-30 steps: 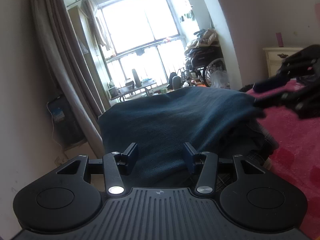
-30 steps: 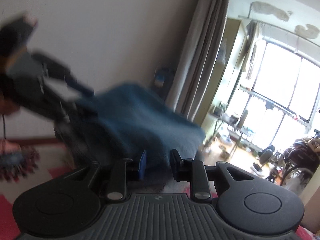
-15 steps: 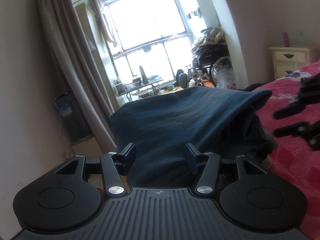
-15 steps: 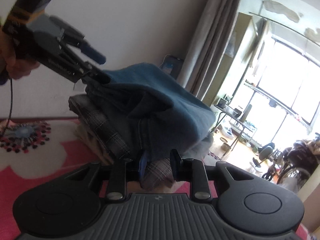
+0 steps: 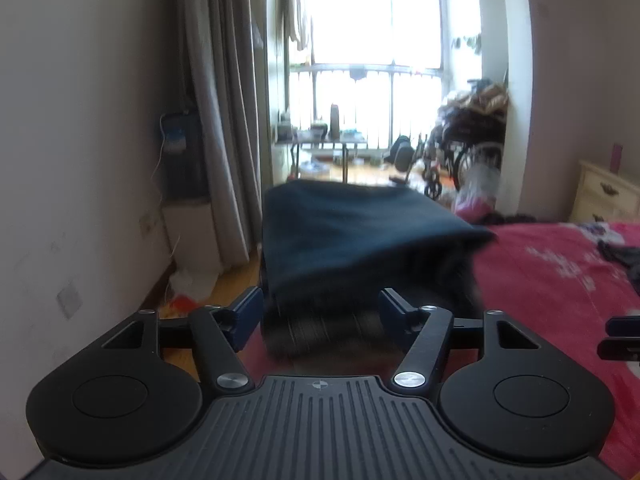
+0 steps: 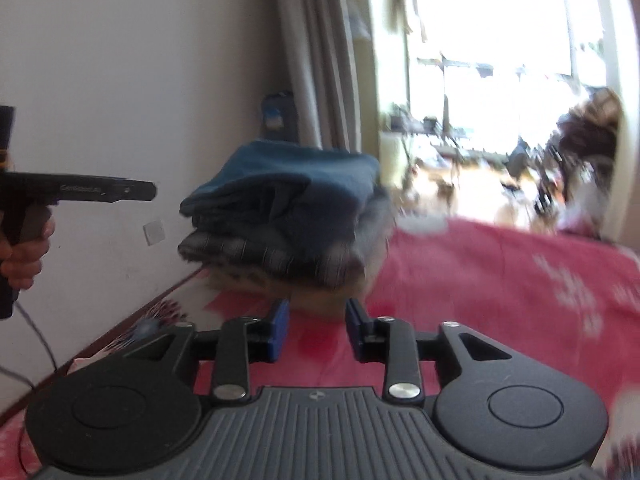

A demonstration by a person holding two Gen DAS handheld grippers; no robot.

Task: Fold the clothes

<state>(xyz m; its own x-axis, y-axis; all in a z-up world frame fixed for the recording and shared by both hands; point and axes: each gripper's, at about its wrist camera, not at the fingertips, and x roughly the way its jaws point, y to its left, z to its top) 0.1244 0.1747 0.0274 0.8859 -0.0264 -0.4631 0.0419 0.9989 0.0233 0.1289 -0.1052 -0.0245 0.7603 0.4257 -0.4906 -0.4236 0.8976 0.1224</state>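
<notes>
Left wrist view: folded clothes stack (image 5: 352, 232) sat frame center on red bedspread (image 5: 560, 280). Left gripper (image 5: 320, 314) & right gripper (image 6: 314, 326) jaws had just been opening, nothing between them.

Both grippers (image 5: 320, 314) (image 6: 314, 326), jaws apart, empty

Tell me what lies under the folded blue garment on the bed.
Under the blue garment sits a dark striped folded piece, and a tan layer below it, on the red bedspread. Anything between these layers is covered.
</notes>
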